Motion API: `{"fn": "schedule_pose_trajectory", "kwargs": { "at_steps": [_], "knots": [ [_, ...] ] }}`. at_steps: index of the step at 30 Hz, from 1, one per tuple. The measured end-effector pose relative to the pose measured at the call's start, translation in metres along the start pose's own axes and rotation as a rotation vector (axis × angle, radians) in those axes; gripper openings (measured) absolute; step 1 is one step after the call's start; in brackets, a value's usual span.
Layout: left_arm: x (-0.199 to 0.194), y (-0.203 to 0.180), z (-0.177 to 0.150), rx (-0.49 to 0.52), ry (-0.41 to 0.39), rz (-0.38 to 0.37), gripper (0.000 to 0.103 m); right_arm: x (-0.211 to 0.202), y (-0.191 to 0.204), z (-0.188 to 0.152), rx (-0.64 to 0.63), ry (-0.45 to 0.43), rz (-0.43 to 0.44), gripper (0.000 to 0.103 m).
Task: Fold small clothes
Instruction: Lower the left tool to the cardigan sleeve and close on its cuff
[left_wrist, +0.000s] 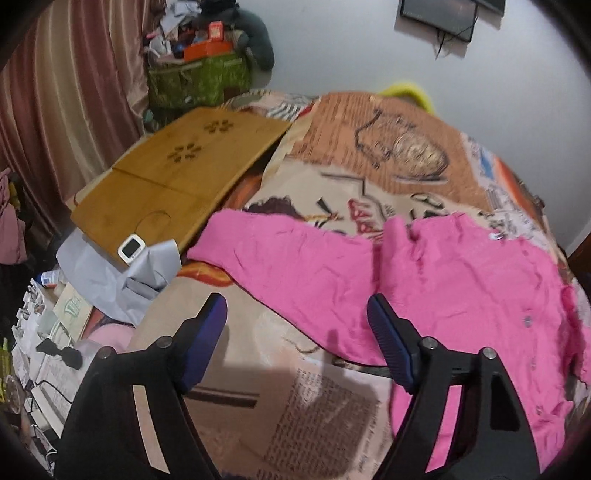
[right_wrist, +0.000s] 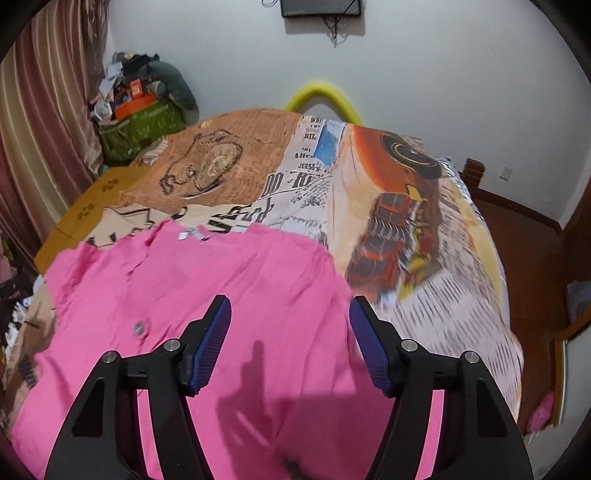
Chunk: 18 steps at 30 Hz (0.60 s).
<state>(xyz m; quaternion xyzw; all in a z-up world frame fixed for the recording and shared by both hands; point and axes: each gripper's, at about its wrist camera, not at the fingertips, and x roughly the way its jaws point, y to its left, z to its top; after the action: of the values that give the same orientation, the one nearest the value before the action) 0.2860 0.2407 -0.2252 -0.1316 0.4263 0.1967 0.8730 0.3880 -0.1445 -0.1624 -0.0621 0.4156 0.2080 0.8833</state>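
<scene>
A pink buttoned shirt (left_wrist: 461, 288) lies spread flat on the printed bedspread (left_wrist: 388, 155), one sleeve (left_wrist: 288, 266) stretched out to the left. My left gripper (left_wrist: 297, 314) is open and empty, hovering above the sleeve's lower edge. In the right wrist view the shirt body (right_wrist: 221, 280) fills the lower left, its collar at the far edge. My right gripper (right_wrist: 290, 317) is open and empty above the shirt's right side.
A wooden lap table (left_wrist: 177, 173) lies on the bed's left side with a small white device (left_wrist: 130, 248) and grey cloth (left_wrist: 122, 273). A green bag (left_wrist: 199, 79) of clutter stands in the corner by the curtain. The bed's wooden frame (right_wrist: 517, 221) shows at right.
</scene>
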Motion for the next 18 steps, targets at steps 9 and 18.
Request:
{"fn": "schedule_pose_trajectory", "kwargs": {
  "at_steps": [9, 18],
  "knots": [
    [0.03, 0.025, -0.003, -0.041, 0.055, 0.047, 0.079, 0.085, 0.006, 0.028, -0.153, 0.119, -0.036, 0.056],
    [0.048, 0.052, 0.001, -0.184, 0.143, -0.081, 0.079, 0.093, 0.029, 0.016, -0.354, 0.079, -0.105, 0.008]
  ]
}}
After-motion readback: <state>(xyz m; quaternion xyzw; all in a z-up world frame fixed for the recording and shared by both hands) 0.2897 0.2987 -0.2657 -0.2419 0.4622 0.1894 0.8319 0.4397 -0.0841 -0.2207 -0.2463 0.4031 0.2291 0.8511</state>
